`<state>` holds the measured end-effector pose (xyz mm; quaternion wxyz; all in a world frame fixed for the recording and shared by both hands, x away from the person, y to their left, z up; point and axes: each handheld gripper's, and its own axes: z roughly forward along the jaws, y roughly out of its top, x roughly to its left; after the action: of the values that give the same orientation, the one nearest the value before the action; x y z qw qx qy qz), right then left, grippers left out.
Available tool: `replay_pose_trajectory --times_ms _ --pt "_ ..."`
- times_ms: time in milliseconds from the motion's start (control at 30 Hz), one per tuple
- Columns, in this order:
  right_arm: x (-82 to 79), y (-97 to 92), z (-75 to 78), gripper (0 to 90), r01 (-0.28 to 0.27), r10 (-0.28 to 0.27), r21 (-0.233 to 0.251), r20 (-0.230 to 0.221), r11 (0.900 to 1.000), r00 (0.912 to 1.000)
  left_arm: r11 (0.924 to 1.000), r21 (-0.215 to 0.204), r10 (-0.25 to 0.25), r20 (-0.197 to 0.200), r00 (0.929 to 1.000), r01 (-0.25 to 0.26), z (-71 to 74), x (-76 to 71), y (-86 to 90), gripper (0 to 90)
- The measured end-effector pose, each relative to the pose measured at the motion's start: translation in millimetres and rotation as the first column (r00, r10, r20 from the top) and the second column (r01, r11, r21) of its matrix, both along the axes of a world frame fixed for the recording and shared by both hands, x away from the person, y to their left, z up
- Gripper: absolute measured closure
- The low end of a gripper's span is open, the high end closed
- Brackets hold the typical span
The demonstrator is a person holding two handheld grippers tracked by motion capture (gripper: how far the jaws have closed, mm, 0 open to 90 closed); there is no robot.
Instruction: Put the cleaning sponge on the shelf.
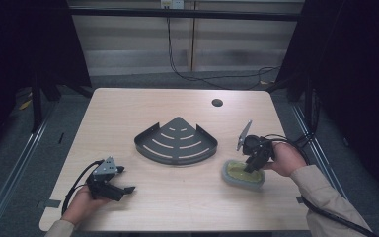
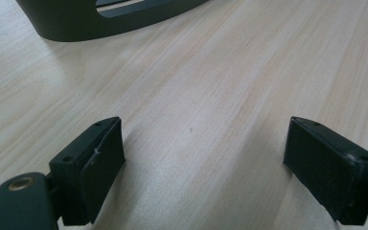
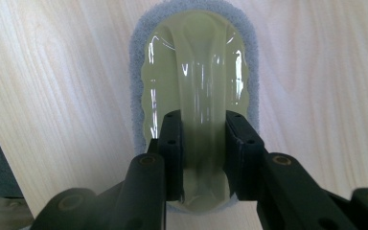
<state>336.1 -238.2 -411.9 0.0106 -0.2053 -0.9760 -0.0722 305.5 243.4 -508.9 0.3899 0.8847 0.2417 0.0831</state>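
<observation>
Yellow-green plastic forms the handle of the scrubber (image 3: 196, 91), which lies flat on the table (image 1: 177, 197) near its right edge, right of the rack (image 1: 176, 142). Right gripper (image 3: 202, 143) pinches that handle firmly. Left gripper (image 2: 203, 158) gapes wide, empty, over bare wood.

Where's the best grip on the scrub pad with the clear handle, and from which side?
Grip the raised translucent handle ridge running lengthwise along the scrub pad, coming straight down from above with the jaws across its narrow width. The pad lies flat on the table, and its grey sponge base is wide and soft. The right tongs are already shut on that ridge near one end.
</observation>
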Motion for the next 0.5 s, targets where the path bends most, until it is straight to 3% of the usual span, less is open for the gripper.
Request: replay_pose_trajectory --times_ms 267,500 --pt "9.1 0.8 12.9 71.2 0.075 -0.075 0.002 0.004 0.9972 0.9972 1.0000 0.002 -0.001 0.002 1.0000 0.001 0.1 0.0 0.0 13.2" --pt "15.3 4.4 21.1 71.2 0.164 -0.164 0.001 0.005 0.9865 0.9865 1.0000 0.001 -0.001 0.002 1.0000 0.001 0.1 0.1 0.1 13.3"
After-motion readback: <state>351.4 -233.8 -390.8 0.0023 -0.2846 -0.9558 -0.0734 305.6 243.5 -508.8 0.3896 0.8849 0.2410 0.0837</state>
